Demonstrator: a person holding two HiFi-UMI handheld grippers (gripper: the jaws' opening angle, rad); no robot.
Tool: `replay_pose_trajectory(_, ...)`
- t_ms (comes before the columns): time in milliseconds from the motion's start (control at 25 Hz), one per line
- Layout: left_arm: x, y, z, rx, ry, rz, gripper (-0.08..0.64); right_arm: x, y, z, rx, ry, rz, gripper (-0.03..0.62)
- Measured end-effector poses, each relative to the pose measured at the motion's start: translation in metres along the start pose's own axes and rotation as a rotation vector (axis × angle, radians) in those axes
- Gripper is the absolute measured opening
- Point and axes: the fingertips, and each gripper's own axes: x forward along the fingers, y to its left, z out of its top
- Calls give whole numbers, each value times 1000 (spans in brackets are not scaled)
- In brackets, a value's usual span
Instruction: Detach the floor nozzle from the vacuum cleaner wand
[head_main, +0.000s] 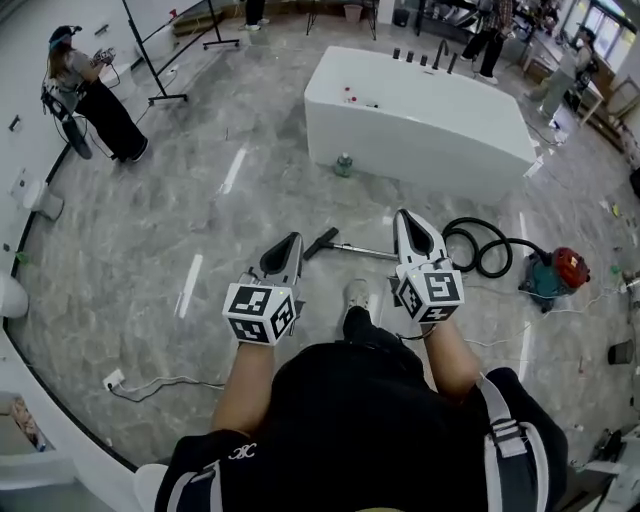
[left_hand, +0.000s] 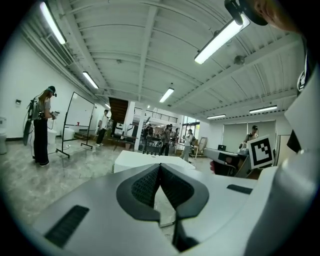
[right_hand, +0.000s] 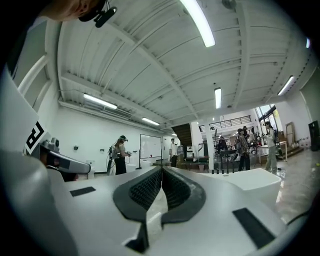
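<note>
In the head view a black floor nozzle (head_main: 320, 242) lies on the marble floor, joined to a metal wand (head_main: 362, 251) that runs right toward a coiled black hose (head_main: 478, 248) and a red and teal vacuum cleaner (head_main: 554, 274). My left gripper (head_main: 293, 238) is held in the air, shut and empty, and appears just left of the nozzle. My right gripper (head_main: 404, 214) is also shut and empty, above the wand's right part. In each gripper view the jaws meet, the left gripper (left_hand: 160, 165) and the right gripper (right_hand: 162, 169) pointing level across the room.
A large white bathtub-like block (head_main: 420, 115) stands beyond the vacuum, a green bottle (head_main: 344, 164) at its foot. A person (head_main: 92, 98) stands at the far left by a black stand (head_main: 155, 60). A white power strip and cable (head_main: 115, 380) lie near left. My shoe (head_main: 356, 298) is under the wand.
</note>
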Motion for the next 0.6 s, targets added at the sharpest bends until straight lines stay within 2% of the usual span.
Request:
replay_pose_trajectory(160, 64, 14, -9, 22, 53, -14, 9, 43, -36, -20, 33, 20, -15, 14)
replay_pose_trajectory(360, 156, 32, 7, 75, 88, -26, 9, 110, -86, -36, 36, 62, -24, 15)
replay_pose_trajectory(600, 254, 60, 20, 33, 115, -6, 9, 192, -140, -51, 3, 142, 37, 15)
